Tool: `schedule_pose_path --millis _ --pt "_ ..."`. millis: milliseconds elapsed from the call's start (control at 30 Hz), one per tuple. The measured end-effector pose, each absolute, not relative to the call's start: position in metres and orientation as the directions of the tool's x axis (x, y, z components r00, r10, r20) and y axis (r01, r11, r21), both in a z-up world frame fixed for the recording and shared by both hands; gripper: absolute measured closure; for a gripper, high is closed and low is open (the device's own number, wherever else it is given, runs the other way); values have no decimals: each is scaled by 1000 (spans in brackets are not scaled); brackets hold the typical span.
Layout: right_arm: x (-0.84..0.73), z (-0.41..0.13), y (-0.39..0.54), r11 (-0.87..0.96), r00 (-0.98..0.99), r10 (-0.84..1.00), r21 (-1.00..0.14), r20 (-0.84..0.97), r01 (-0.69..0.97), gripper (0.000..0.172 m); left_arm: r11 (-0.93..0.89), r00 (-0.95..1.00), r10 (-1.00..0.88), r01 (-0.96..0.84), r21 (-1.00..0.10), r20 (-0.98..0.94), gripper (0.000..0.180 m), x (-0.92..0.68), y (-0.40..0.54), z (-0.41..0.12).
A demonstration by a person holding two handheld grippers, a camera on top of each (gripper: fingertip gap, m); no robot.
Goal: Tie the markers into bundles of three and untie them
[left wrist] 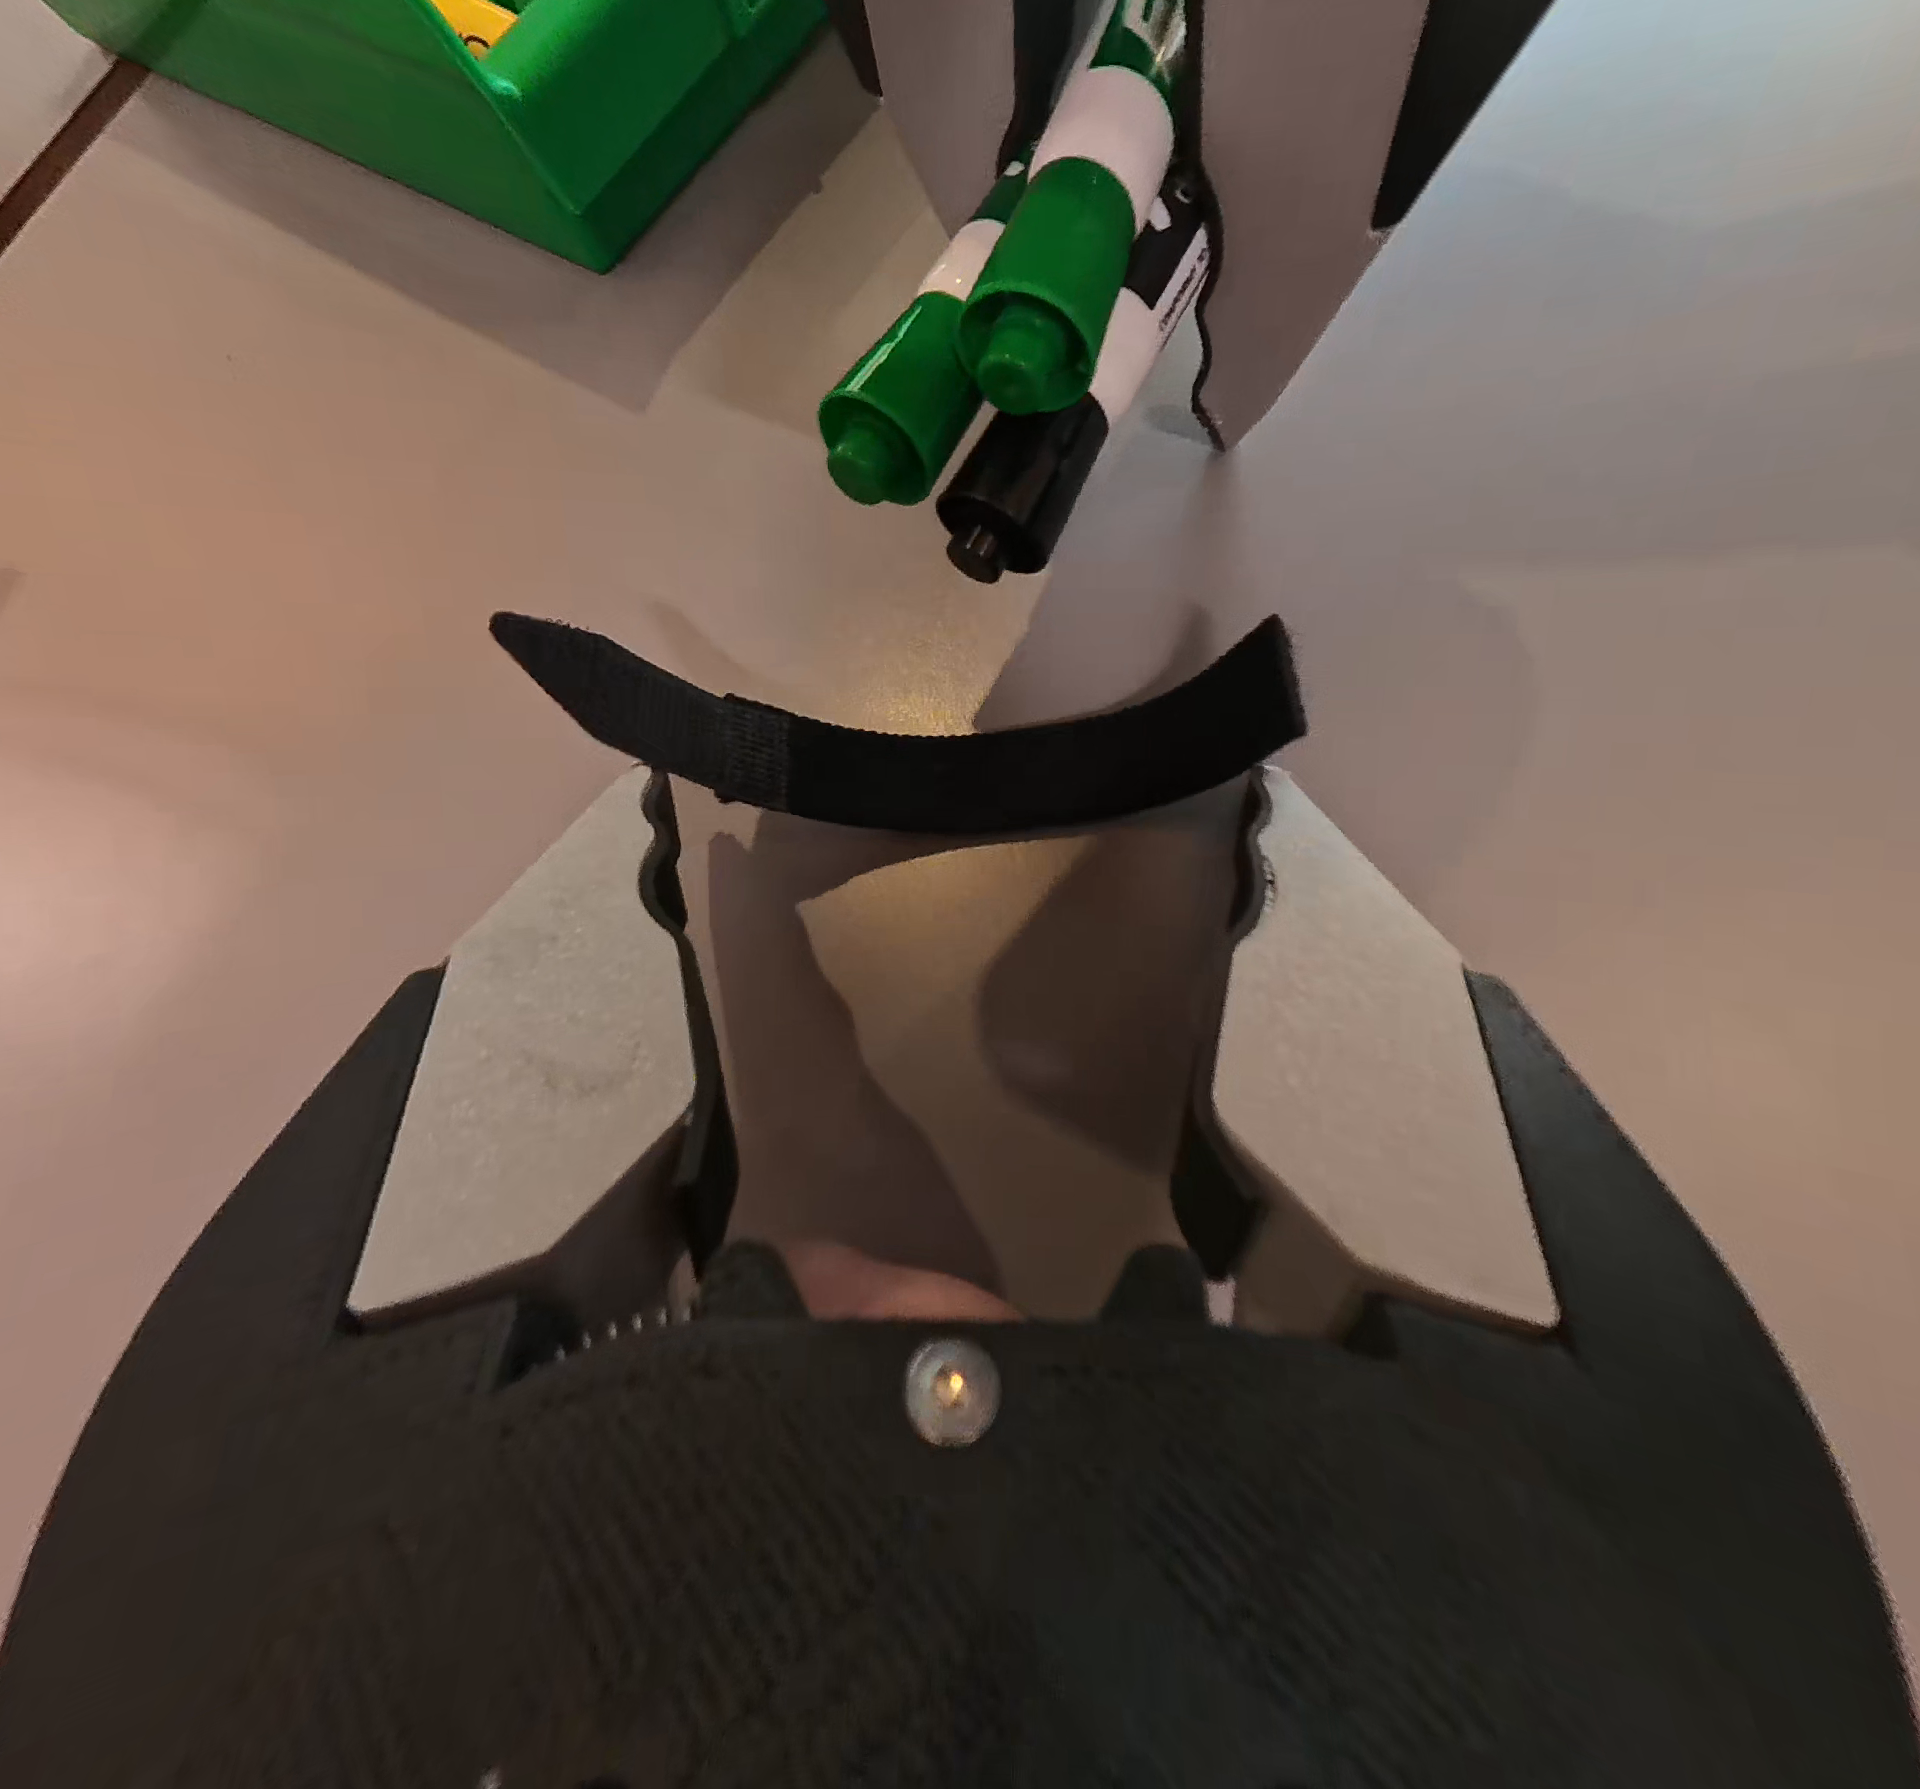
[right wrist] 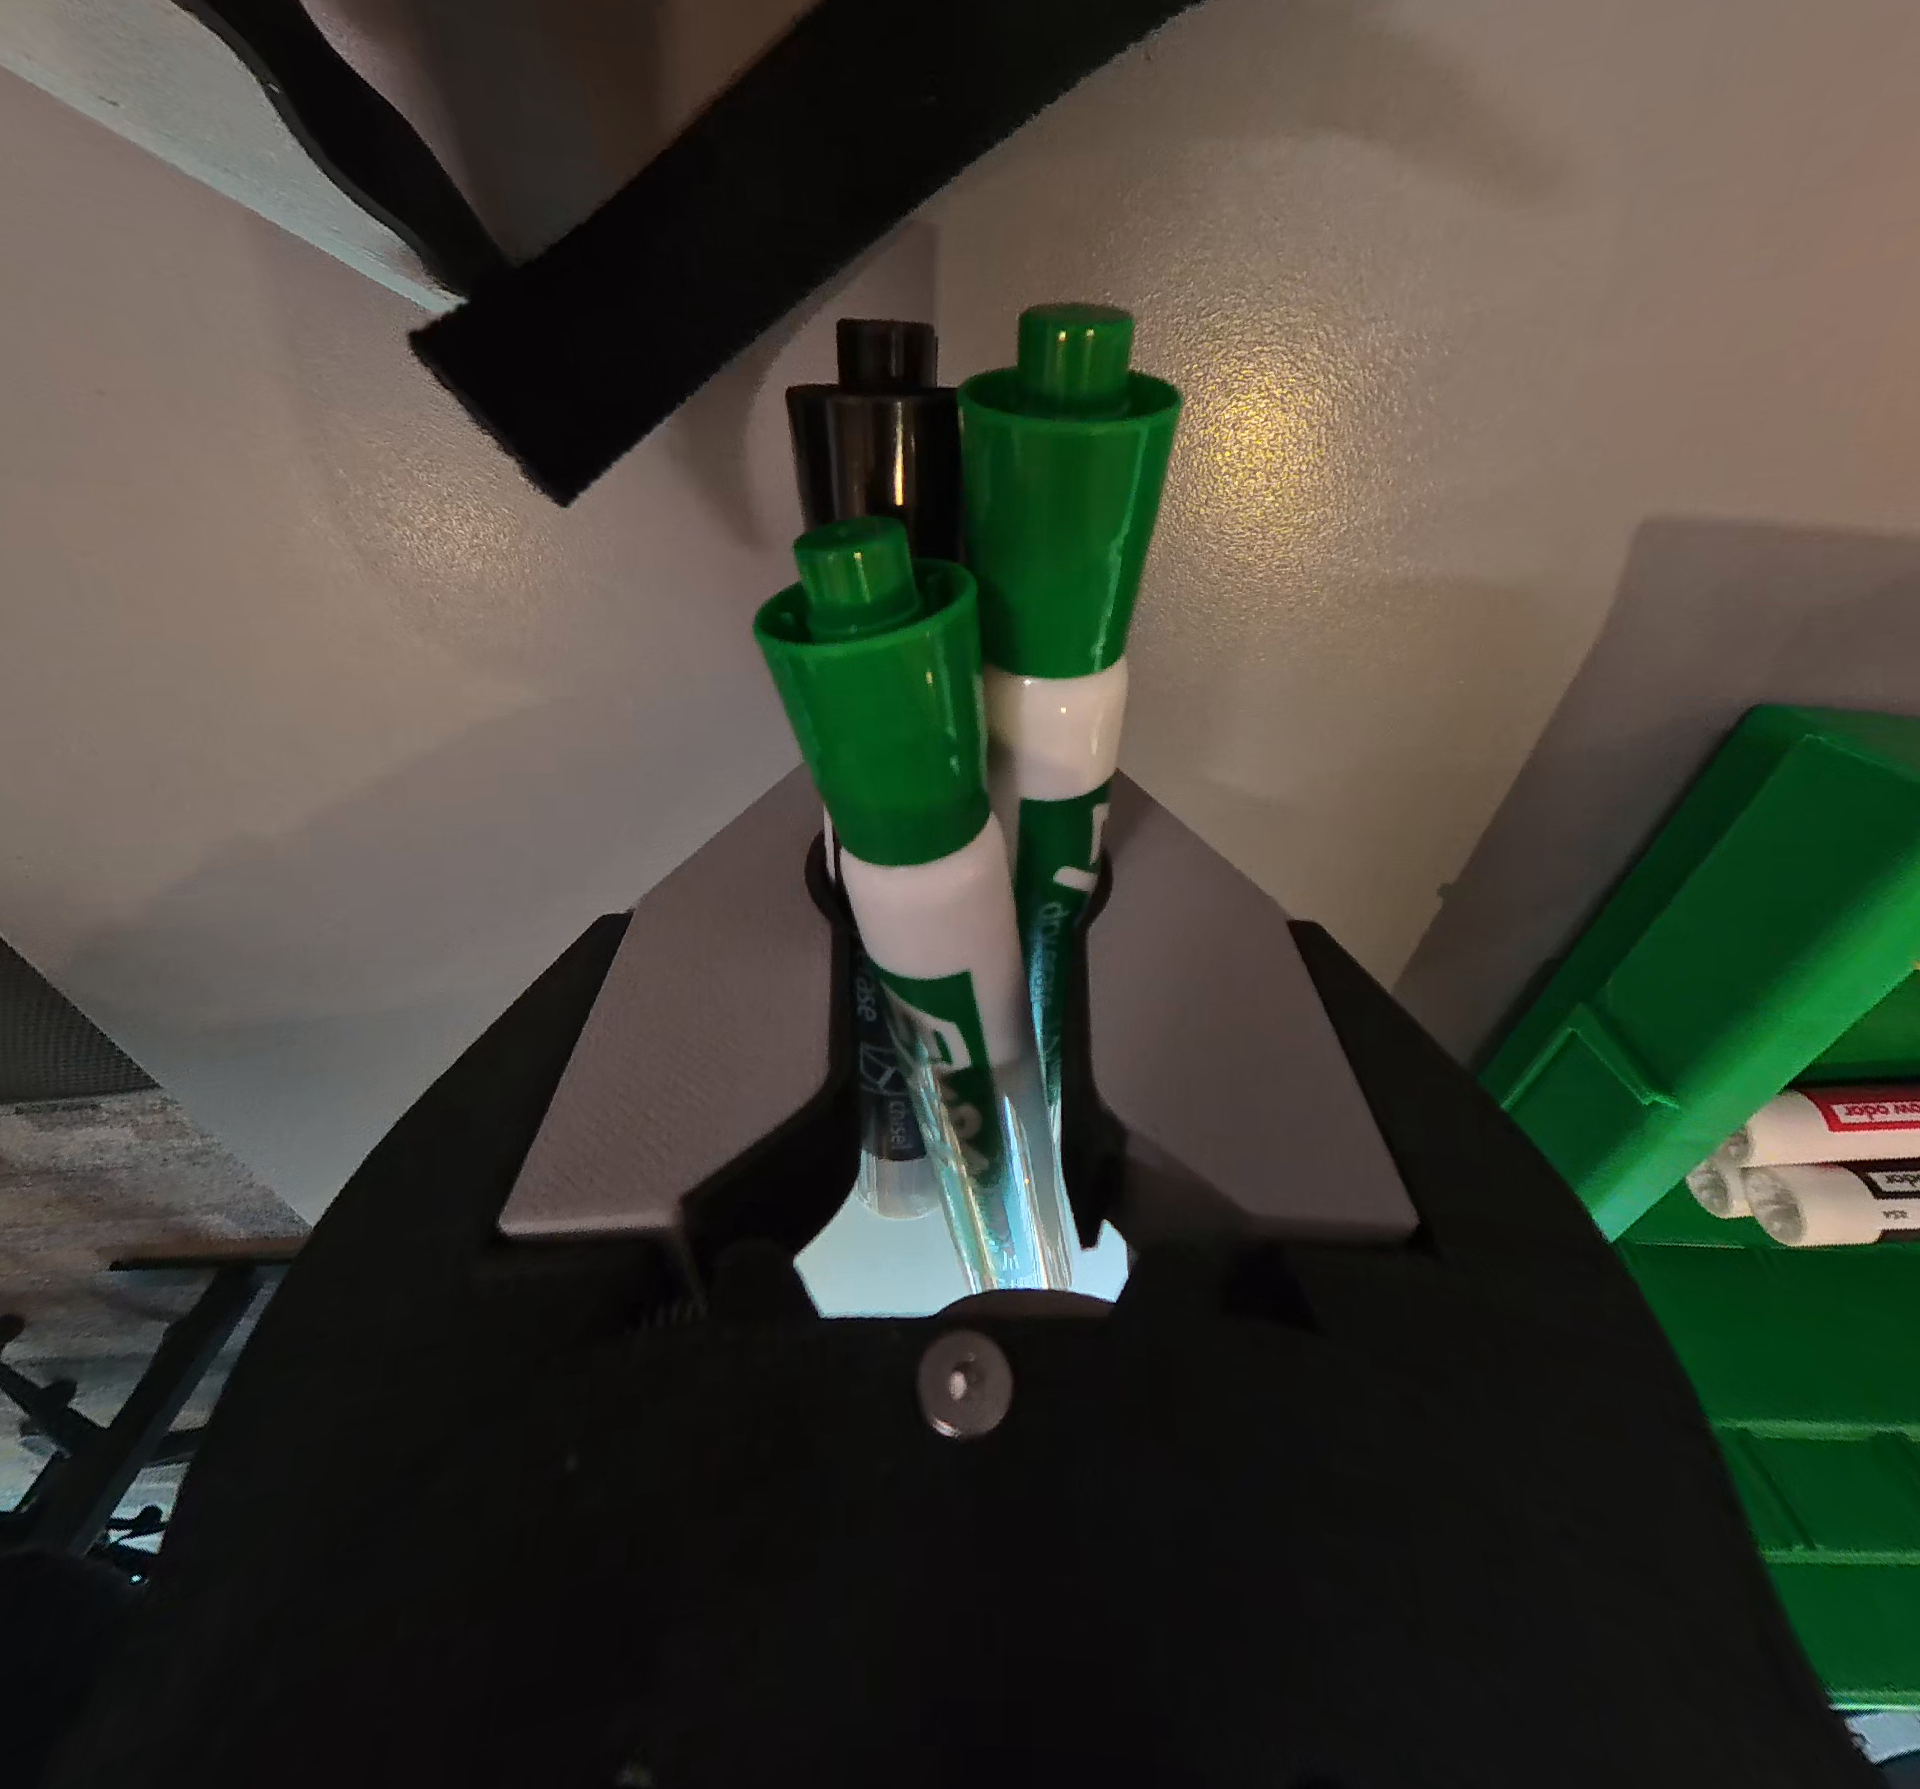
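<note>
My right claw (right wrist: 961,882) pinches three markers (right wrist: 935,700), two green-capped and one black; their barrels vanish between my fingers. My left claw (left wrist: 956,840) stands spread wide, low over the desk (left wrist: 312,700), the black strap (left wrist: 935,752) lying just past its fingertips, ends curling up. Only the right wrist view shows the markers inside the green bin (right wrist: 1714,1012).

Printed wording runs down the barrels of the three markers (right wrist: 997,991) in the right wrist view, white on green and dark on clear. More print sits on labels of the markers in the green bin (right wrist: 1621,1064), upside down here.
</note>
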State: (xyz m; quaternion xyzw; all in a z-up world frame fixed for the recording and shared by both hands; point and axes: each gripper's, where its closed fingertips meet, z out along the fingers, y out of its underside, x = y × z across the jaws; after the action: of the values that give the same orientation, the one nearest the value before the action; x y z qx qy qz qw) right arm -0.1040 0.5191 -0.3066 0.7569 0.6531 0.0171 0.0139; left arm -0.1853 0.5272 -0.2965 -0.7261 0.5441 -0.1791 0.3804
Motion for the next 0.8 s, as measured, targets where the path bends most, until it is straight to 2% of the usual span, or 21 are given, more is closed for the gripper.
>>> schedule_pose_path --millis 167,467,800 --pt "-103 -307 519 -151 150 989 35 7 988 134 -117 341 -928 -644 -756 -147 86 -183 530 -295" --pt "-82 -307 519 -165 165 986 80 5 983 134 -90 325 -930 -652 -753 -171 86 -183 535 -295" --pt "-78 -307 518 -174 175 985 79 5 982 134 -102 369 -913 -617 -780 -173 74 -200 537 -287"
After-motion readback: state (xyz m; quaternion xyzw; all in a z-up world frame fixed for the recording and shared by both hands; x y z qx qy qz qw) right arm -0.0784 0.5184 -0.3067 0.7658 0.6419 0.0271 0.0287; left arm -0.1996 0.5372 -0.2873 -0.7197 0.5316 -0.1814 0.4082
